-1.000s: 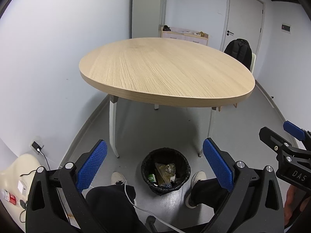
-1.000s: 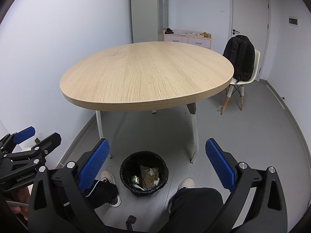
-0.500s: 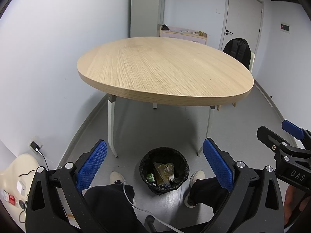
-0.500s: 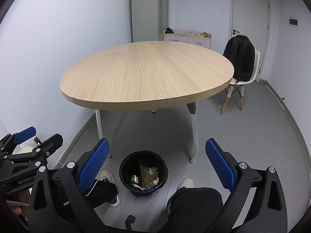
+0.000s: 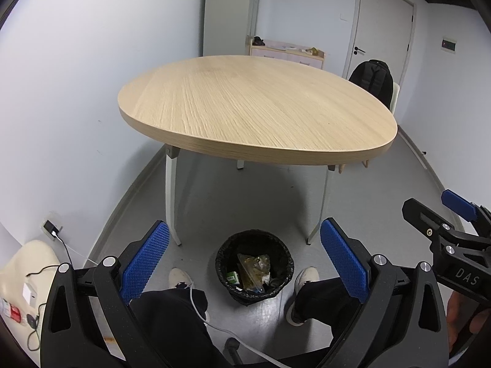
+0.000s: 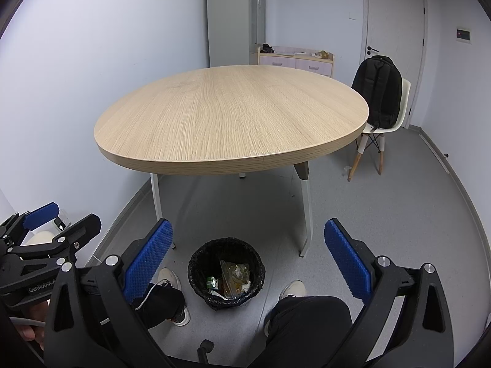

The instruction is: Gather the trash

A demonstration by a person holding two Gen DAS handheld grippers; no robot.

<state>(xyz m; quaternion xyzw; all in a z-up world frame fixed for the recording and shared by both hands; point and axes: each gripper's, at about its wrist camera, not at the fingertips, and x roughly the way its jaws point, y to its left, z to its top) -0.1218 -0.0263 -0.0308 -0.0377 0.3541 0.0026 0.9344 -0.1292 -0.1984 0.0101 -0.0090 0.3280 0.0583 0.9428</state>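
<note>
**A:** Black bin [image 5: 254,265] on the grey floor, near, between the seated person's shoes, just short of the wooden table [image 5: 254,107]. Crinkled clear wrappers [image 5: 254,268] and a small green carton [image 5: 232,277] lie inside.

**B:** And the grippers?

**A:** Left gripper [image 5: 244,256] and right gripper [image 6: 249,257] both hover above it, jaws spread wide, holding nothing.

**B:** How would the trash handle?

**A:** Probably light, soft and slippery; pinch a wrapper's bunched fold, or the liner's rim.

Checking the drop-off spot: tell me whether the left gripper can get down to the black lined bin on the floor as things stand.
Probably yes. The left gripper is open and empty above the black lined bin, which stands between the person's white shoes; nothing covers its mouth.
</note>
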